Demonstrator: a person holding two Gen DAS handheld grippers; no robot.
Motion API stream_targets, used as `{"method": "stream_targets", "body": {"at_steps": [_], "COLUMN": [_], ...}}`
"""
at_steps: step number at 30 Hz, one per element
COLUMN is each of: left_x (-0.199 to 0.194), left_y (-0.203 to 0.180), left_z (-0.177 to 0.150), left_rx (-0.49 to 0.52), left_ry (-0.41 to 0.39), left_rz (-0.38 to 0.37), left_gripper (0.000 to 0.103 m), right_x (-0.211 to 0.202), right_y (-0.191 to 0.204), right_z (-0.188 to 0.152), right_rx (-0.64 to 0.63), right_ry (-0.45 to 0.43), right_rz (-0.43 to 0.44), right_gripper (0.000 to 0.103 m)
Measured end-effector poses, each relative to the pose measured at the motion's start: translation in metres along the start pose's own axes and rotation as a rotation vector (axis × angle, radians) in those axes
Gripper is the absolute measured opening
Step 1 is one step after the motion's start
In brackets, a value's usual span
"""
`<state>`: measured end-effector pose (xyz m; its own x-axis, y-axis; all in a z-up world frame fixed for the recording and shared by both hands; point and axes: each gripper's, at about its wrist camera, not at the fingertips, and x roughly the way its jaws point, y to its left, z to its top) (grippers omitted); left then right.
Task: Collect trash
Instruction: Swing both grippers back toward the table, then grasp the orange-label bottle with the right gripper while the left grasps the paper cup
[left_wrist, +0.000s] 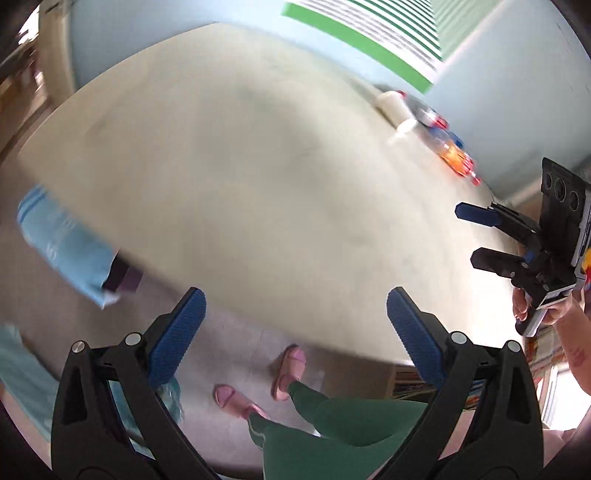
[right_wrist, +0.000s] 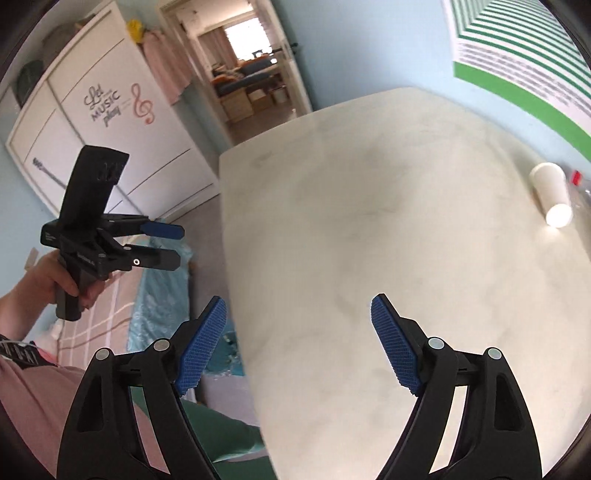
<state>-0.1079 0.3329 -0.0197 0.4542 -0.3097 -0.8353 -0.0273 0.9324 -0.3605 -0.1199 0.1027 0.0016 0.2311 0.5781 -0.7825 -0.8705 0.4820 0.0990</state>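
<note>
Right wrist view showed both tongs, left and right, apart and empty; a white paper cup lay at two o'clock on the pale table, likely light, crushable, best gripped mid-body.

My left gripper hangs with its jaws spread wide and nothing between the blue pads. My right gripper is likewise parted and empty. Each is gripped by a bare hand: the left hand round its handle, the right hand too, though blurred at the edge. My green-trousered legs stand below.
</note>
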Motion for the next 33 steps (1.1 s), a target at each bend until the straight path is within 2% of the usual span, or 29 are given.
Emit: {"method": "stream_targets", "body": {"at_steps": [4, 9, 13, 15, 22, 27, 33], "left_x": [0.034, 0.078, 0.108, 0.124, 0.178, 0.221, 0.265], "left_y": [-0.060, -0.125, -0.158, -0.172, -0.191, -0.201, -0.219], "left_z": [0.050, 0.103, 0.143, 0.165, 0.233, 0.275, 0.293], "left_rx": [0.147, 0.287, 0.376, 0.429, 0.642, 0.727, 0.817], "left_ry": [0.008, -0.003, 0.000, 0.016, 0.076, 0.112, 0.159], "left_rz": [-0.026, -0.022, -0.027, -0.015, 0.012, 0.001, 0.000], "left_gripper": [0.096, 0.096, 0.096, 0.096, 0.096, 0.096, 0.096], "right_x": [-0.034, -0.070, -0.087, -0.095, -0.113, -0.109, -0.093], "right_y": [-0.055, -0.130, -0.168, -0.184, -0.256, -0.302, -0.348], "right_z": [-0.012, -0.023, -0.023, -0.018, -0.001, 0.004, 0.004], "right_rx": [0.022, 0.043, 0.074, 0.071, 0.015, 0.022, 0.036], "right_ry": [-0.035, -0.023, -0.027, -0.011, 0.022, 0.065, 0.126], "right_rz": [-0.126, -0.256, -0.315, -0.376, -0.523, -0.567, -0.577], "right_gripper": [0.088, 0.089, 0.089, 0.089, 0.089, 0.089, 0.089]}}
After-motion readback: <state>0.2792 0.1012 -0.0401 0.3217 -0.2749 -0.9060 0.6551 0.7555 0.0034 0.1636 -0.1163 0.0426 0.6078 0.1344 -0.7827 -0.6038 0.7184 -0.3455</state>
